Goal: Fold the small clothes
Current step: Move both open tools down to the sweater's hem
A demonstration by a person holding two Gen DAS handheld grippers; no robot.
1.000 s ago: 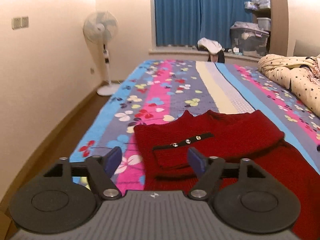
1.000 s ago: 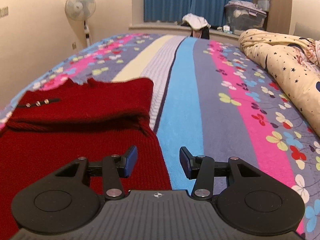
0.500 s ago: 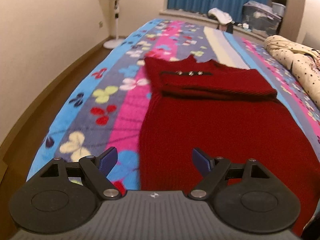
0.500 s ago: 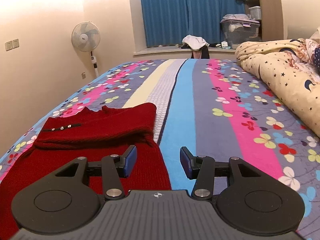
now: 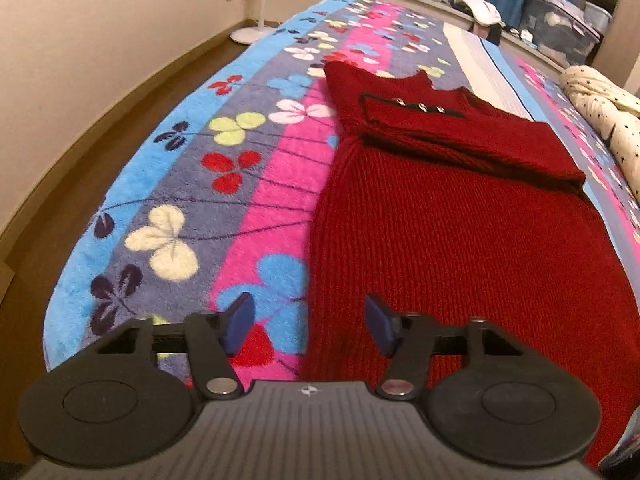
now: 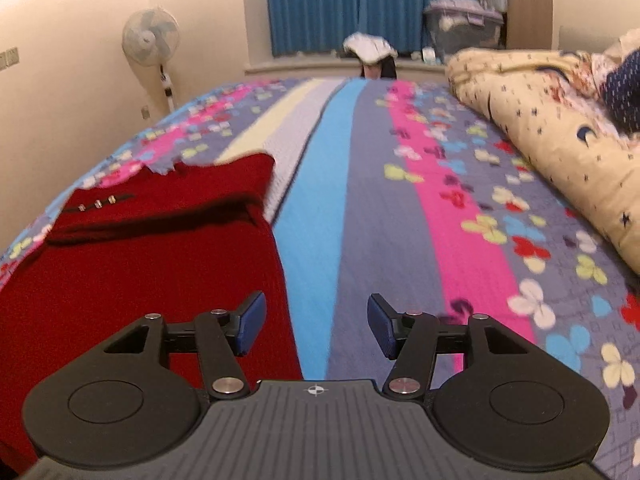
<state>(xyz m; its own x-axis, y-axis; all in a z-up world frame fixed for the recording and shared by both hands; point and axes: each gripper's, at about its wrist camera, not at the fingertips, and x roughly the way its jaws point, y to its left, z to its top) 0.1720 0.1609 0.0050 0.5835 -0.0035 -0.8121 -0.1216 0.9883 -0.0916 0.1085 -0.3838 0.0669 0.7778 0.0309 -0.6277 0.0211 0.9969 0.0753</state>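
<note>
A dark red knitted sweater (image 5: 448, 216) lies flat on the bed, sleeves folded across its chest, a black strip with three metal buttons near the collar. My left gripper (image 5: 308, 326) is open and empty, hovering over the sweater's near left hem edge. In the right wrist view the sweater (image 6: 132, 264) lies at the left. My right gripper (image 6: 314, 328) is open and empty, over the sweater's right side edge and the blue stripe of the bedspread.
The bed has a striped floral bedspread (image 6: 400, 200). A cream star-print quilt (image 6: 552, 128) is bunched at the right. A standing fan (image 6: 152, 40) is by the left wall. The bed's left edge (image 5: 80, 264) drops to a wooden floor.
My left gripper has pulled back toward the sweater's hem and tilted down, its jaws a little narrower. My right gripper has pulled back and opened wider.
</note>
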